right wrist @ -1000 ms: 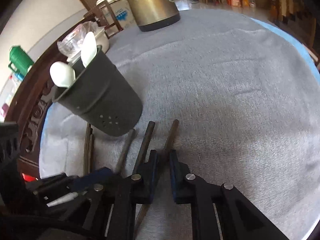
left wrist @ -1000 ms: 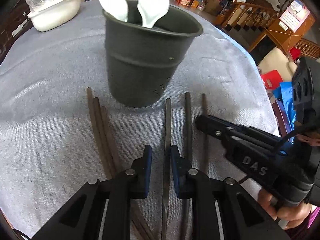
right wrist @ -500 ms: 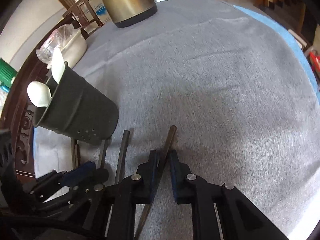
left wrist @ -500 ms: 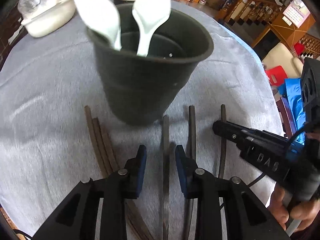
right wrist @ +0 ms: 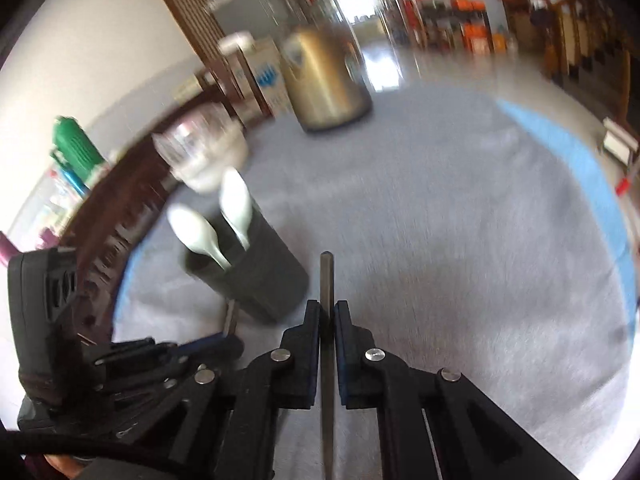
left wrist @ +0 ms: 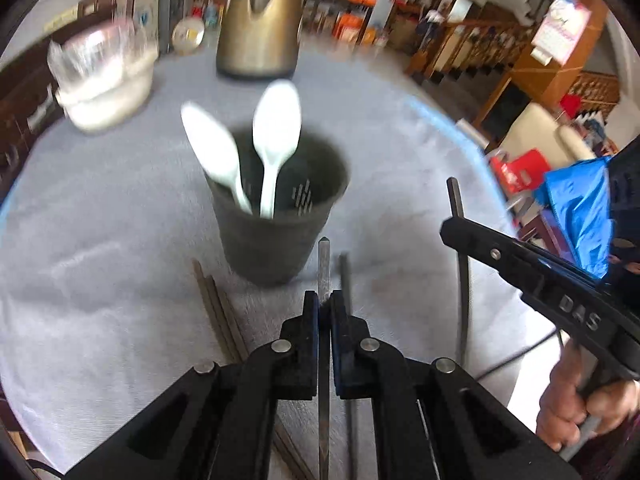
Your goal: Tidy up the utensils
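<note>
A dark utensil cup (left wrist: 276, 224) stands on the grey tablecloth with two white spoons (left wrist: 276, 136) in it; it also shows in the right wrist view (right wrist: 256, 272). My left gripper (left wrist: 324, 304) is shut on a dark chopstick (left wrist: 323, 264) whose tip points at the cup's base. My right gripper (right wrist: 327, 312) is shut on another dark chopstick (right wrist: 327, 276), lifted off the cloth; that gripper and its stick (left wrist: 456, 204) show at the right of the left wrist view. More chopsticks (left wrist: 218, 308) lie on the cloth left of my left gripper, and one (left wrist: 346, 276) just right of it.
A gold kettle (left wrist: 258, 36) stands at the far side of the table. A white bowl covered in plastic wrap (left wrist: 108, 80) sits at the far left. The round table's edge (left wrist: 472, 148) curves past on the right, with chairs and furniture beyond it.
Both grippers have closed on their chopsticks and lifted, tilting up so that more of the room shows. The cup now looks farther from both cameras.
</note>
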### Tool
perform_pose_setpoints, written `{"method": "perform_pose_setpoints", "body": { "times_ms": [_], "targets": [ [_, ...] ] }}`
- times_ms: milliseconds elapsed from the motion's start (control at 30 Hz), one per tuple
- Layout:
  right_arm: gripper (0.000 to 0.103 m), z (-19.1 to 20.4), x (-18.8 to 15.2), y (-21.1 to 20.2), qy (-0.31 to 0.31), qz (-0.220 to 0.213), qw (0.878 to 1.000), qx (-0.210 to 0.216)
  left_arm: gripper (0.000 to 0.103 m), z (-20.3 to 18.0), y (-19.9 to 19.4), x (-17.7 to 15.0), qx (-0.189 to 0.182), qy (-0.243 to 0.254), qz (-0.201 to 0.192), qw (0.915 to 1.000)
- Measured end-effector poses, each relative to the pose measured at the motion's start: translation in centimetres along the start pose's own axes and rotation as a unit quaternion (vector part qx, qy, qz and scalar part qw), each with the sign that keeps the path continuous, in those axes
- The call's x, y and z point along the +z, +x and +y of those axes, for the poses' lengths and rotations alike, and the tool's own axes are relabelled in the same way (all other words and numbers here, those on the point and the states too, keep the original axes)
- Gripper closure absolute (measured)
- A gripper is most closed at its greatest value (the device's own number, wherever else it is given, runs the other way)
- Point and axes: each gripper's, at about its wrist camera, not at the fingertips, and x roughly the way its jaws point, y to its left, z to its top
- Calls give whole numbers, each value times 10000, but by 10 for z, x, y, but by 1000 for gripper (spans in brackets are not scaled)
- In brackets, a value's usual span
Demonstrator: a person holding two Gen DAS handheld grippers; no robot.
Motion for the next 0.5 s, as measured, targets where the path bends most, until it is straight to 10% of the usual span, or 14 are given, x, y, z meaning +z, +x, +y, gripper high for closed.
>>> {"method": "perform_pose_setpoints", "body": {
  "times_ms": [500],
  "targets": [
    [96, 49, 33, -87, -216, -2114, 9753, 608, 97, 1, -139, 35, 0, 120, -1744, 9846]
  ]
}}
